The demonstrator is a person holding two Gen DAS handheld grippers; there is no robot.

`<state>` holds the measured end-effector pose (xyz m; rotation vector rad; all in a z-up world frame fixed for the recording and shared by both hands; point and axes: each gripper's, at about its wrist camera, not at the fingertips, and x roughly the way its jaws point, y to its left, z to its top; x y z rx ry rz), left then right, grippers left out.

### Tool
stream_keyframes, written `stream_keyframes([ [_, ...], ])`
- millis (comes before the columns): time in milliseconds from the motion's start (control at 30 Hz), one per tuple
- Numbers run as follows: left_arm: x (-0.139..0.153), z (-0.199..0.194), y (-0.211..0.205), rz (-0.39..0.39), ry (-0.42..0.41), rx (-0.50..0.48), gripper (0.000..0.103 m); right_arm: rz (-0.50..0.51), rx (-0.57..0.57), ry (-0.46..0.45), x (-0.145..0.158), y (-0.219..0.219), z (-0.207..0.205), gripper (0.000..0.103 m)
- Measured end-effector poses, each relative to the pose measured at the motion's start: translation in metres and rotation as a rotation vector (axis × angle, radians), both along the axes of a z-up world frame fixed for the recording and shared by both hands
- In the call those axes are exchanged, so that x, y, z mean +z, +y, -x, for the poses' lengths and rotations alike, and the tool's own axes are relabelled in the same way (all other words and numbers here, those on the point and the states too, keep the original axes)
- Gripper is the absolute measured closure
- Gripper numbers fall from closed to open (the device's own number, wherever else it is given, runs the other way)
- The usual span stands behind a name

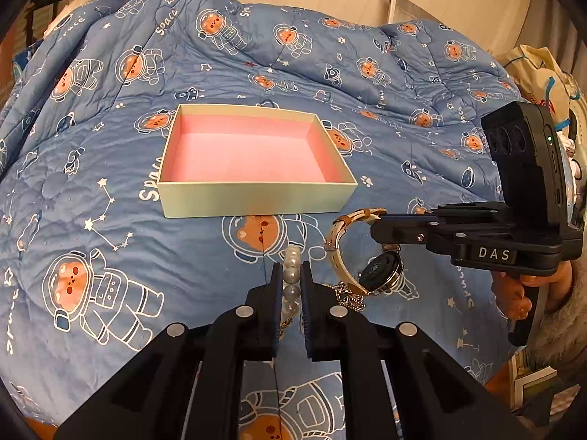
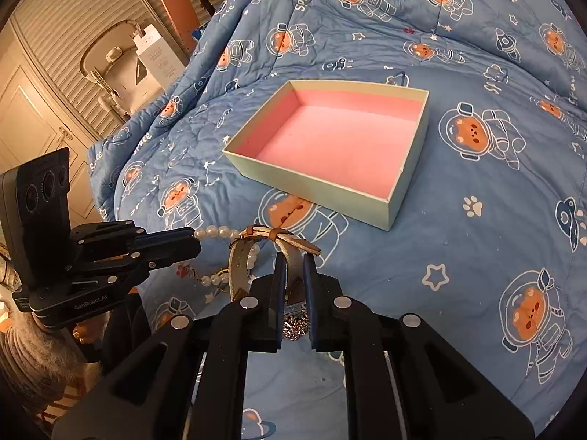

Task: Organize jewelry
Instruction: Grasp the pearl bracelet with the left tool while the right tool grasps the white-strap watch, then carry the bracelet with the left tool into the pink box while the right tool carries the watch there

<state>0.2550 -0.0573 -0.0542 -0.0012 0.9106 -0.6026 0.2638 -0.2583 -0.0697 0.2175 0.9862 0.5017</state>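
Jewelry-wise we count three pieces, all bunched together on the bed just in front of one open box. Going big to small: the blue quilt (image 1: 110,190) with the astronaut bears covers everything, and the box (image 1: 256,198), pale green outside and pink inside, sits on it with nothing in it.

Next, our two tools. The left tool (image 1: 291,275) is clenched around a pearl bracelet (image 1: 292,267), beads squeezed between its pads. The right tool (image 2: 293,267) is grasping the watch (image 1: 379,271) by its cream strap, right near the tan leather keeper; in the left wrist view we can see the dark round dial hanging tilted below the fingers. Both tools sit close together, with the pearl strand touching the watch strap in the right wrist view.

Smallest bit: one silver chain (image 2: 293,324) piled on the quilt under the watch, just beside the pearls. It's loose; neither tool has it.
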Motion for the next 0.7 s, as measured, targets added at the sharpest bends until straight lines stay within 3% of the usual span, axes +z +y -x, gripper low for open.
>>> stream_keyframes([
  [200, 0.029, -0.006, 0.002, 0.036, -0.049, -0.016, 0.094, -0.016, -0.002, -0.081, 0.032, 0.0, -0.006, 0.093],
  [400, 0.049, -0.036, 0.0, 0.013, -0.108, 0.004, 0.094, 0.02, -0.055, -0.143, 0.05, -0.003, -0.034, 0.093],
  [567, 0.055, -0.074, -0.008, -0.041, -0.132, 0.019, 0.094, 0.111, -0.086, -0.157, 0.05, -0.001, -0.07, 0.093],
  [700, 0.048, -0.104, -0.018, -0.06, -0.101, 0.023, 0.094, 0.167, -0.12, -0.123, 0.036, -0.002, -0.103, 0.093],
])
